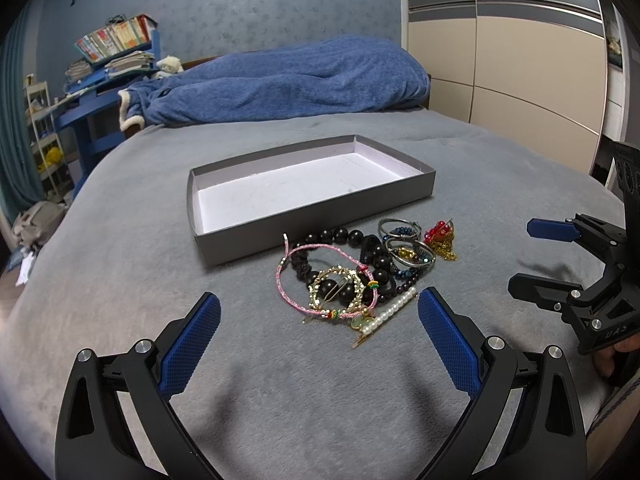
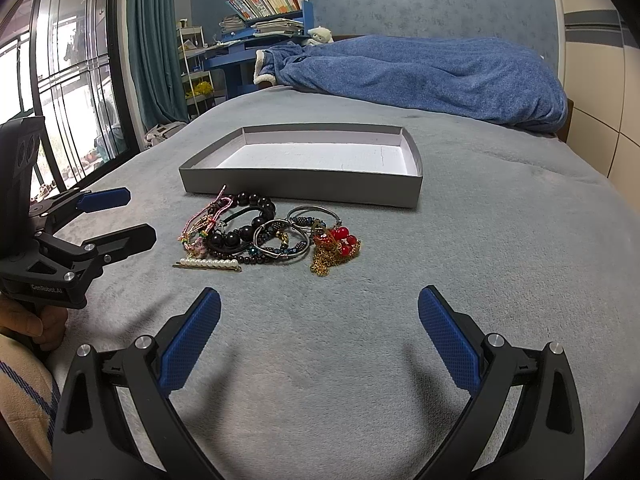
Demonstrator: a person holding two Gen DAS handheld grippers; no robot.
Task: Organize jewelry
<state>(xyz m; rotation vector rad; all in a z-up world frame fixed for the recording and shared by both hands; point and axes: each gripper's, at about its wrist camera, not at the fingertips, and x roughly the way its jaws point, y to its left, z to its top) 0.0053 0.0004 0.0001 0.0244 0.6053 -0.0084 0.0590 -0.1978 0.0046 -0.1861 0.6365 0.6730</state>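
Observation:
A heap of jewelry lies on the grey bed cover in front of a shallow grey box [image 1: 320, 216] with a white, empty inside. The heap holds a black bead bracelet [image 1: 344, 236], a pink cord bracelet [image 1: 280, 280], a pearl hair clip [image 1: 390, 312], silver bangles [image 1: 400, 226] and a red bead and gold chain piece [image 1: 440, 240]. My left gripper [image 1: 319, 312] is open, just short of the heap. My right gripper [image 2: 319, 312] is open, a little back from the heap [image 2: 268, 236]. The box [image 2: 304, 184] lies beyond it.
A blue blanket [image 1: 280, 80] lies bunched at the far end of the bed. A blue desk with books [image 2: 268, 20] stands beyond the bed. A wardrobe [image 1: 520, 60] stands at the right and a window [image 2: 60, 80] at the left. Each gripper shows in the other's view.

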